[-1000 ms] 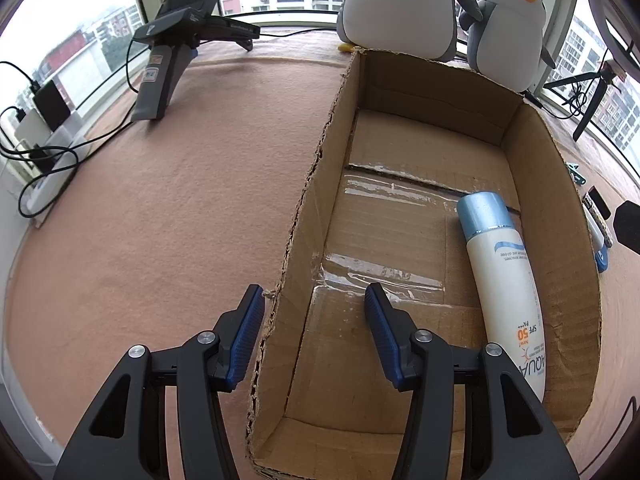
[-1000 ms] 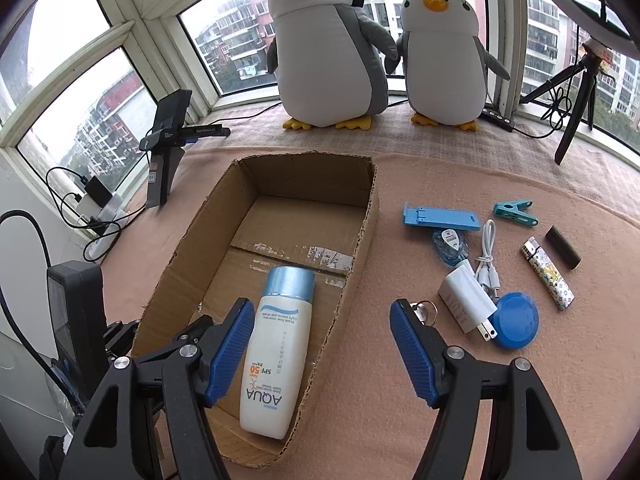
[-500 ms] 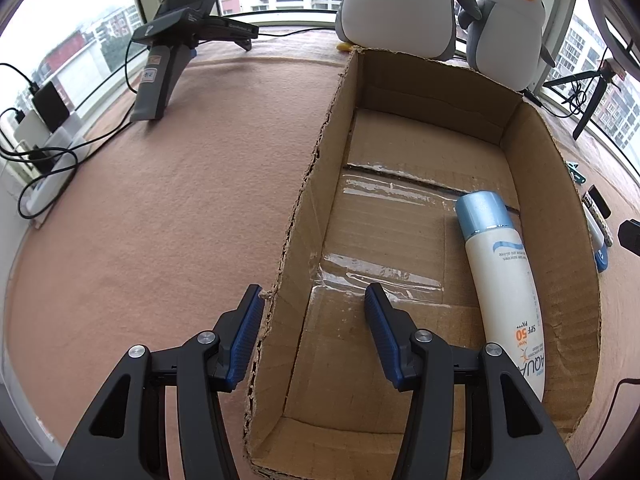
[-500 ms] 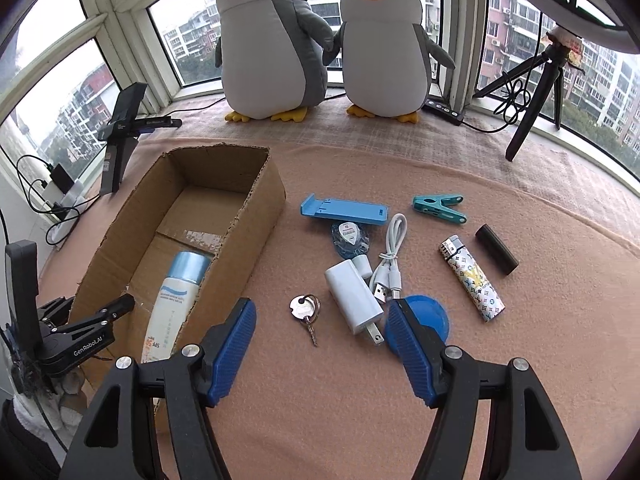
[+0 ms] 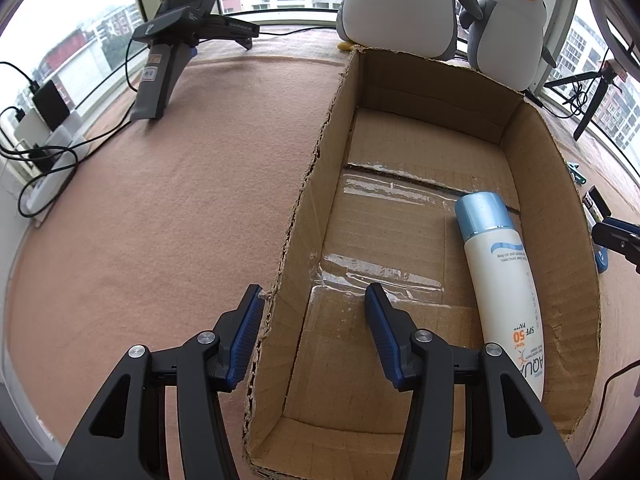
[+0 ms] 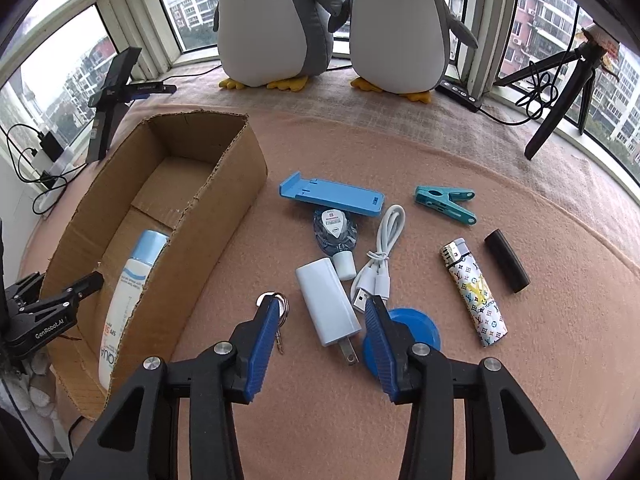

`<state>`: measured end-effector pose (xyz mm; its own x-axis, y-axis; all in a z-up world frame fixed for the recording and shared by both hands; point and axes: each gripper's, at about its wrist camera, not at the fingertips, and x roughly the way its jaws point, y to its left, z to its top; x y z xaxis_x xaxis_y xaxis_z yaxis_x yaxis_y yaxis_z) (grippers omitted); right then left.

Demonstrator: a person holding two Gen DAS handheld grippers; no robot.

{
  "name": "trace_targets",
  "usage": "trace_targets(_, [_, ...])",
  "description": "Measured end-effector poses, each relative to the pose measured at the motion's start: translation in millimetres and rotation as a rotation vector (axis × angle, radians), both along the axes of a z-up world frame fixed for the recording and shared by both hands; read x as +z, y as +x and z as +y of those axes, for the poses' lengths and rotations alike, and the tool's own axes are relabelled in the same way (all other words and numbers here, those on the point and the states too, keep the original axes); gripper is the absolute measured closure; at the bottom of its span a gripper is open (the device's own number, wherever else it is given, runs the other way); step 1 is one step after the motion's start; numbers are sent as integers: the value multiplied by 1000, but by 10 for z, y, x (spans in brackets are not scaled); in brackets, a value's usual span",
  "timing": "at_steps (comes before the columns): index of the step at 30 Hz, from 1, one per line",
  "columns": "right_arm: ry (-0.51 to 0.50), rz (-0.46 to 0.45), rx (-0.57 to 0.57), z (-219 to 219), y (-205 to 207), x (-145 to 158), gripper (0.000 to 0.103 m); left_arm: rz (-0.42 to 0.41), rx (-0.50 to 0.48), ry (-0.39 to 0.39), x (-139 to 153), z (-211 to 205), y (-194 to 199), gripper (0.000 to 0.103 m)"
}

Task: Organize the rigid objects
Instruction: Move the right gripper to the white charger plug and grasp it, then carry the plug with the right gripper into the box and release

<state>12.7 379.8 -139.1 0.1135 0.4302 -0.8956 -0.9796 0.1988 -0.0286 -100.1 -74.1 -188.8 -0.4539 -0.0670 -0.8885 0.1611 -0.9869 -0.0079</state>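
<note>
Pink felt – left gripper (image 5: 314, 300) agape astride box wall (image 5: 298, 216); right gripper (image 6: 324, 312) agape, empty, flanking charger (image 6: 328, 306).

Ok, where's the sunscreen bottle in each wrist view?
Left wrist: sunscreen bottle lies inside the cardboard box, right of centre, blue cap pointing away.
Right wrist: sunscreen bottle at lower left, partly hidden by the box wall.
Shared landmark: the cardboard box.

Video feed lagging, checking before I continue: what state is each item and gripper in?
Cardboard box: open-topped, holds only the bottle.
Sunscreen bottle: lying flat, capped.
White charger: flat, between right gripper's fingers, ungrasped.
Right gripper: open.
Left gripper: open, straddling box wall.
</note>
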Motion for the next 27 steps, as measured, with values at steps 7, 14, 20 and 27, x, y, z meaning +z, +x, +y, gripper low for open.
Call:
trace_targets(7, [-46,-29,22,99,-9,-108,73,0,0,2,-3,-6,7,52])
trace_targets(14, [-79,-55,34,144,-34,-208,79,0,1,4,-6,-6,11,52])
trace_targets(20, [-70,-44,20,139,-28,-195,82,0,0,3,-4,-11,7,52])
trace_targets(27, [-33,15,-15,60,-10,-100,82,0,1,4,-1,-7,8,52])
